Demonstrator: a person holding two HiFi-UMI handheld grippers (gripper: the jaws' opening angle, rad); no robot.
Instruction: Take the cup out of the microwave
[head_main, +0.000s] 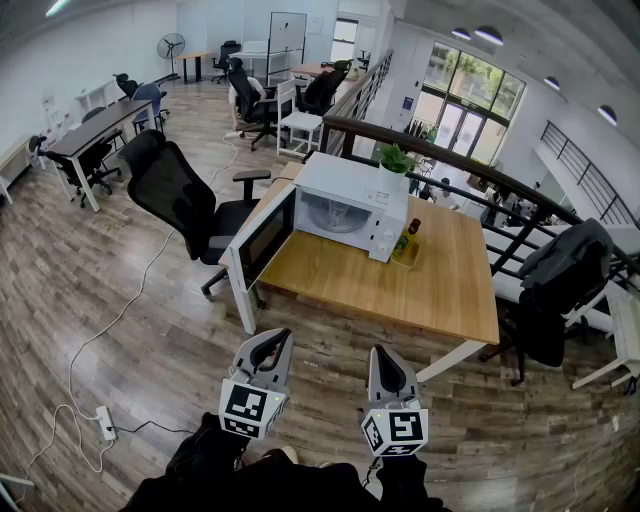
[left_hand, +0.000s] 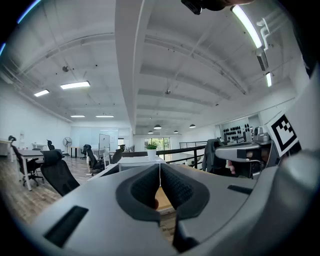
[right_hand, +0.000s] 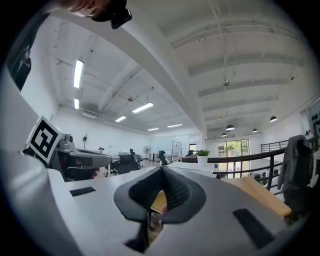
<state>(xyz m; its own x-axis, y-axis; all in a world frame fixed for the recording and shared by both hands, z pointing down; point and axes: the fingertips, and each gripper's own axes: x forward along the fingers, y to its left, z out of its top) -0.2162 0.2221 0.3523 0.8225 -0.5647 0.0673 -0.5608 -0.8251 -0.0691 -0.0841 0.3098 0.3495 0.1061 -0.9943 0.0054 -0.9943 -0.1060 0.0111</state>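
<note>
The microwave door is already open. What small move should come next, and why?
Probably move forward toward the microwave. Its door stands open, but the left hand-held gripper and the right hand-held gripper are shut and well short of the table. The cup cannot be made out from here, so closing in comes first.

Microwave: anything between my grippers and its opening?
Nothing visible. The door of the microwave hangs open to the left, clear of the shut left gripper and right gripper. The cup itself can't be made out.
</note>
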